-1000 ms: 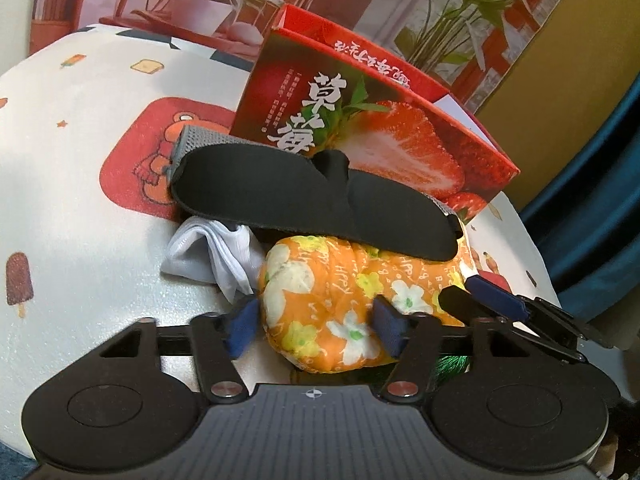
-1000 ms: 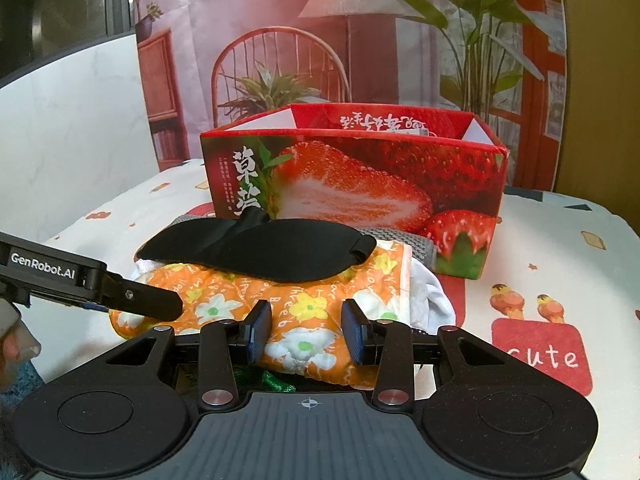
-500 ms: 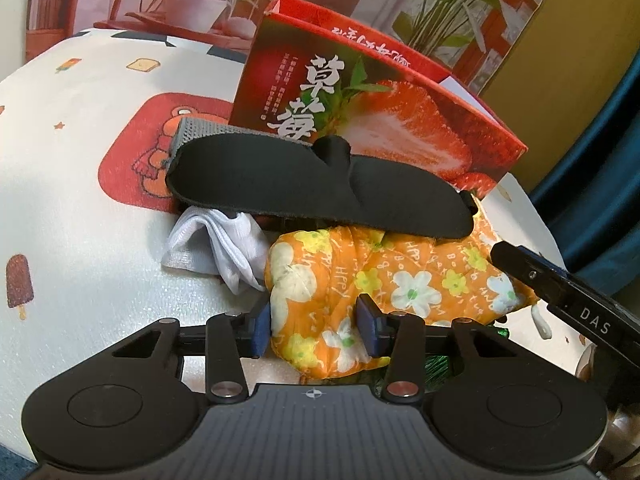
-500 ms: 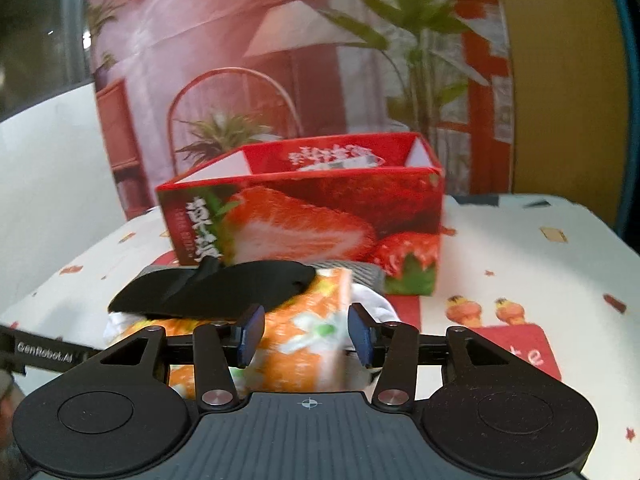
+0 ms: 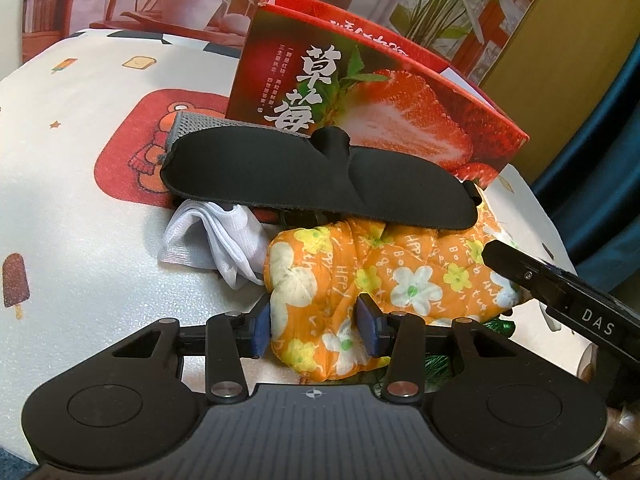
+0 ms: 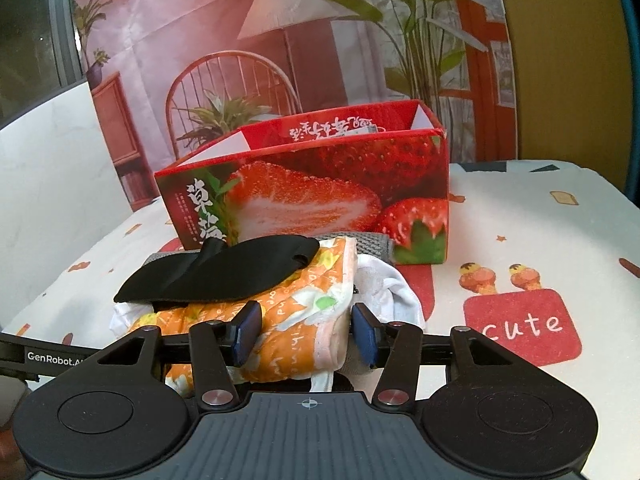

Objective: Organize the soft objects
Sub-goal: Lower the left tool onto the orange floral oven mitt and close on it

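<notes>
An orange floral cloth point(image 5: 400, 272) lies bunched on the table under a black eye mask point(image 5: 320, 176). My left gripper point(image 5: 316, 330) is shut on the cloth's near left end, pads pressing into the fabric. The right gripper point(image 6: 306, 334) is shut on the same orange cloth point(image 6: 296, 304) at its pink-edged right end. The black eye mask point(image 6: 224, 276) rests on top of it. A white cloth point(image 5: 216, 240) pokes out on the left, and the white cloth point(image 6: 392, 292) also shows beside the right pad. A grey mesh piece point(image 5: 196, 124) lies under the mask.
A red strawberry box point(image 6: 320, 184), open at the top, stands just behind the pile. Something green point(image 5: 496, 326) peeks from under the orange cloth. The printed tablecloth point(image 6: 520, 240) stretches to the right. A painted backdrop stands behind the table.
My left jaws have narrowed onto the cloth's end. The right gripper has shifted off to the right, and the cloth is now spread wider between the two grippers.
</notes>
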A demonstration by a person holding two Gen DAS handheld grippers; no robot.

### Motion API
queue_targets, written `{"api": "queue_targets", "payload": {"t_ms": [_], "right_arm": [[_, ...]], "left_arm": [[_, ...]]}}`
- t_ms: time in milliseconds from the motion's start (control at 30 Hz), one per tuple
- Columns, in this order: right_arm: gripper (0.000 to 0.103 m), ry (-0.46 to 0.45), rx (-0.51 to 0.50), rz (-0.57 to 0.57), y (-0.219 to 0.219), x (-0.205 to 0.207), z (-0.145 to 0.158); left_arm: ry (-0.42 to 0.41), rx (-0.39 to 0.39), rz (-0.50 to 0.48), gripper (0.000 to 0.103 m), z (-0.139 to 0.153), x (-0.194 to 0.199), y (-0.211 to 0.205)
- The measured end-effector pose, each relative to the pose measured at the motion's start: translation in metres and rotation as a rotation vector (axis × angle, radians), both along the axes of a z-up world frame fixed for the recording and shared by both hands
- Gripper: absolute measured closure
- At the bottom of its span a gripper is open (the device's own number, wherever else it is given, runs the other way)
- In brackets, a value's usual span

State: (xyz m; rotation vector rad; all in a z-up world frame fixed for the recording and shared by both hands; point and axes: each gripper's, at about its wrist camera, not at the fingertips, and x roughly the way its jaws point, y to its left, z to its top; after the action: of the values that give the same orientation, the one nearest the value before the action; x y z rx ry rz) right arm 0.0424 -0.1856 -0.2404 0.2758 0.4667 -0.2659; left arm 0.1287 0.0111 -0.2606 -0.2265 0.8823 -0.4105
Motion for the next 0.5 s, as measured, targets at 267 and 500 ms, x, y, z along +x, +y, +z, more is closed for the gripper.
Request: {"api": "queue_targets", "payload": {"t_ms": [267,500], "right_arm": [[0.089,0.003,-0.254,0.094,0.036,0.002,0.011],[0.093,0.011,-0.312,0.119,0.046,0.004,0.013]], "left_arm": [[-0.009,0.014,-0.007,0.058,0.001,-0.001,-0.001],[-0.01,0.014,-0.008,0.059,0.001,-0.002,-0.001]]}}
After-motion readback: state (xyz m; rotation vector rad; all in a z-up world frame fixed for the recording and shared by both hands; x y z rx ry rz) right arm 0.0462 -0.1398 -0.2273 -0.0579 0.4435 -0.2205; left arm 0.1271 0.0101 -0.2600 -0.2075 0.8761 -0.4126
